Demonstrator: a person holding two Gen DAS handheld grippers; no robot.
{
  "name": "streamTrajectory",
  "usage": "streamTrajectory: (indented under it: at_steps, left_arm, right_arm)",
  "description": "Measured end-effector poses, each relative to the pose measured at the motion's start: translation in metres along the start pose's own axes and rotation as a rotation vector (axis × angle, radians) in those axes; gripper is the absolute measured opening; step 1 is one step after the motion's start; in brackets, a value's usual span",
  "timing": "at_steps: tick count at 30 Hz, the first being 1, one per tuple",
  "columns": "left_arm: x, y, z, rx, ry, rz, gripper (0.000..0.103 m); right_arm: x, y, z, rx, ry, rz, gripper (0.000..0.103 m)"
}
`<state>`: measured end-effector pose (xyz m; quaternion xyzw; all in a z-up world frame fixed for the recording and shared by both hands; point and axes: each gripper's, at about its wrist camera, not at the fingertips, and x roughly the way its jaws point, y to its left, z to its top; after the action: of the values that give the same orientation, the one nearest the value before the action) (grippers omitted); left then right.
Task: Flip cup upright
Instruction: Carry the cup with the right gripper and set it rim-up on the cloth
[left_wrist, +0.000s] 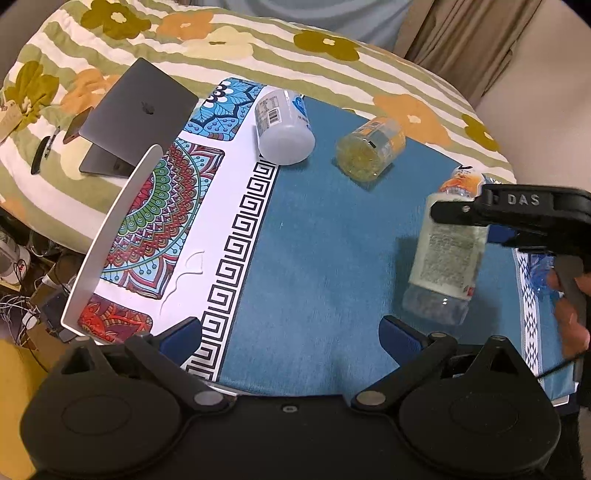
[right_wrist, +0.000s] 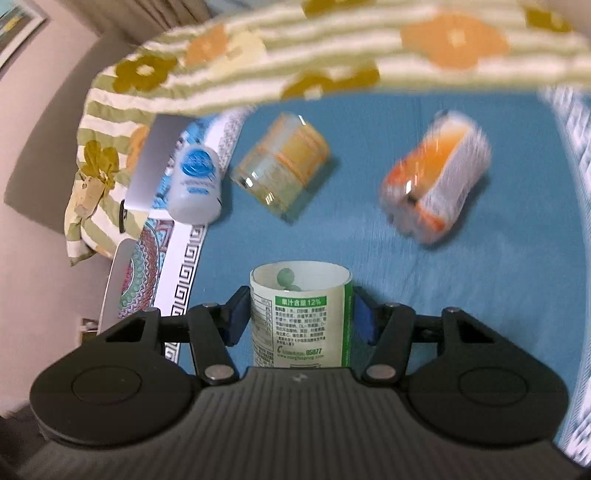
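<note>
My right gripper (right_wrist: 300, 314) is shut on a clear cup with a green and white label (right_wrist: 300, 317); its open rim points away from the camera. In the left wrist view the same cup (left_wrist: 445, 254) hangs tilted above the blue mat, held by the black right gripper (left_wrist: 461, 212). My left gripper (left_wrist: 291, 332) is open and empty, low over the mat's near edge. Three other cups lie on their sides: a white and blue one (left_wrist: 284, 127), a yellow one (left_wrist: 369, 147) and an orange one (right_wrist: 436, 177).
The cups lie on a blue mat (left_wrist: 314, 240) with a patterned border (left_wrist: 236, 236) on a small table. A closed grey laptop (left_wrist: 136, 114) lies on the flowered bedding (left_wrist: 221, 40) at the far left. Cables and clutter sit on the floor left.
</note>
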<state>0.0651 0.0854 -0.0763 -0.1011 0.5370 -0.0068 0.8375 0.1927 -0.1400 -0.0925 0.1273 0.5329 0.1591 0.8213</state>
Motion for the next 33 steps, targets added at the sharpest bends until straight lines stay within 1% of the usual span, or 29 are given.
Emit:
streamTrajectory:
  at_steps: [5,13,19,22,24,27,33]
  left_arm:
    - [-0.004,0.002,-0.01,0.014,-0.012,0.013,0.103]
    - [0.0,0.006,-0.033,0.03,-0.006,0.022,0.103]
    - [0.004,0.004,-0.044,0.045,0.005,0.022,0.103]
    - [0.003,0.002,-0.047,0.053,0.007,0.018,0.103]
    - [0.003,0.001,-0.047,0.056,0.007,0.017,0.103]
    - [0.002,-0.001,-0.047,0.052,0.003,0.012,0.103]
    - [0.0,-0.004,-0.047,0.051,0.001,0.008,0.103]
  right_arm:
    - [-0.019,0.017,-0.027,-0.114,-0.194,-0.046,0.072]
    - [-0.011,0.035,-0.082,-0.318,-0.492,-0.151,0.073]
    - [0.005,0.032,-0.105,-0.353,-0.618,-0.173,0.073]
    - [0.006,0.031,-0.114,-0.383,-0.65,-0.18,0.074]
    - [0.006,0.032,-0.119,-0.401,-0.656,-0.183,0.074]
    - [0.003,0.033,-0.127,-0.408,-0.648,-0.188,0.074]
    - [-0.001,0.029,-0.135,-0.371,-0.623,-0.186,0.074]
